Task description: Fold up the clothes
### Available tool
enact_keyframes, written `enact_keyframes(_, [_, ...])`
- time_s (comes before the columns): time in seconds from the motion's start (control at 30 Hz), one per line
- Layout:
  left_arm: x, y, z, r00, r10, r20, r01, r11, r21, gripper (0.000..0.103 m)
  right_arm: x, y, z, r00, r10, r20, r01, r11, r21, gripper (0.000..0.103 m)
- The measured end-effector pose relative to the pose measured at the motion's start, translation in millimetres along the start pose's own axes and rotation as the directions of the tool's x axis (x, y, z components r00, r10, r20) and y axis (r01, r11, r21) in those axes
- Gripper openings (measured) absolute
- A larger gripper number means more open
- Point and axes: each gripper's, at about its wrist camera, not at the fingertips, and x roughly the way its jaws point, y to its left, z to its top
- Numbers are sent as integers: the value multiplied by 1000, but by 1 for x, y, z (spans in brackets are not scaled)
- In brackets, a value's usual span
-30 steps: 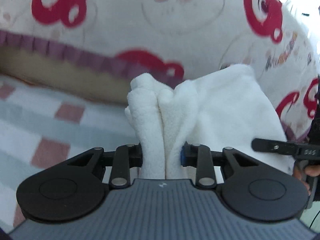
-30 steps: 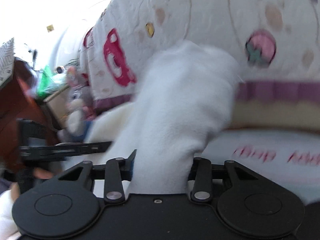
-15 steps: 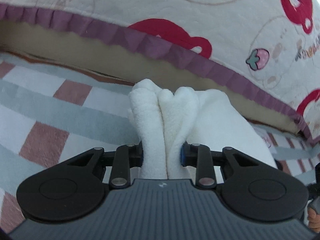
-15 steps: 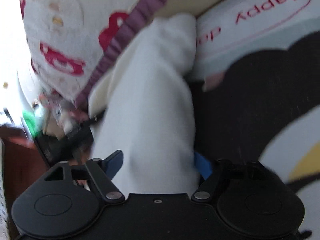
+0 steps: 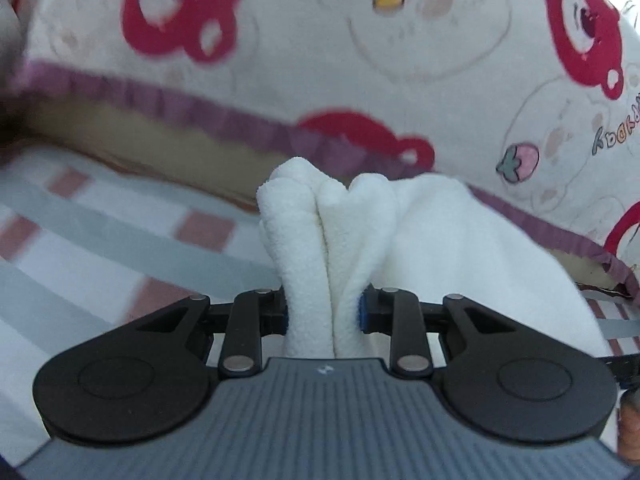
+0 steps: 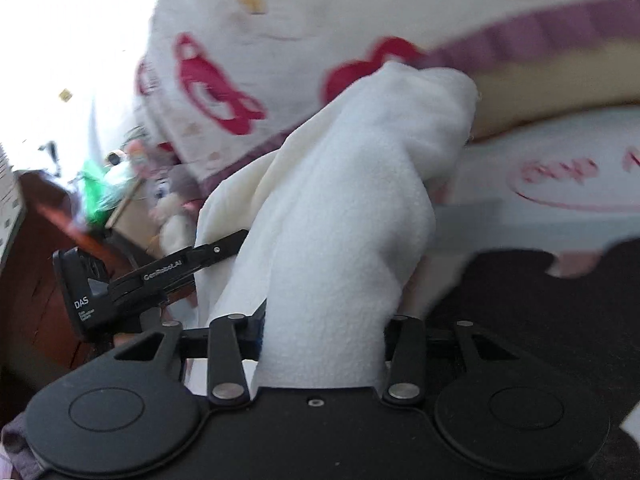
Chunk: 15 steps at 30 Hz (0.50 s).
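Left tongs (image 5: 323, 312) clenched on white fleece (image 5: 420, 248) (bunched), right tongs (image 6: 324, 344) likewise, both raised

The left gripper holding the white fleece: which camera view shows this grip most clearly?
The left wrist view. There the left gripper is seen head-on, closed on bunched folds of the white fleece garment. The right wrist view shows only its side at a distance, its tips hidden by fleece, behind the right gripper.
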Motion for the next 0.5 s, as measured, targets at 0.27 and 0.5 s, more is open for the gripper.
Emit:
enact_keyframes(0.27, [-100,48,48,983,178,43,-180,982,50,26,49,74,-10,989,147,-3,-147,985,-88,48])
enact_keyframes(0.5, [-151,92,105,929,366,50,-370,922,114,26,122,122,4,955,295,-19,-294,943,-157,48])
